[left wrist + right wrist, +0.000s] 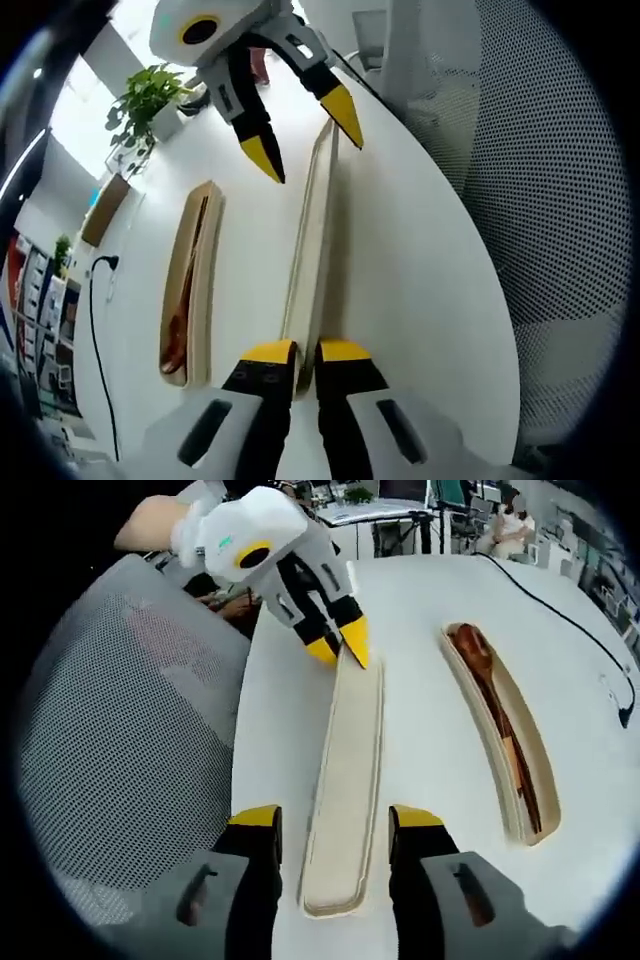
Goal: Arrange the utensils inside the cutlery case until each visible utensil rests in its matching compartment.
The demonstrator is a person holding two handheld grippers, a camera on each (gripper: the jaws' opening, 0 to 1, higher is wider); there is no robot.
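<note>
The left gripper [307, 351] has its fingers pinching one end of the pale wooden lid [346, 790], a long, shallow, empty tray lying on the white surface [420, 680]. The right gripper [334, 818] holds its fingers spread, one on either side of the lid's other end. Just beside the lid lies the case's base [503, 735], holding brown wooden utensils [495, 705]. A mesh chair [130, 740] stands against the surface's edge near the lid; beyond the base are a black cable [97, 330] and a potted plant [148, 100].
</note>
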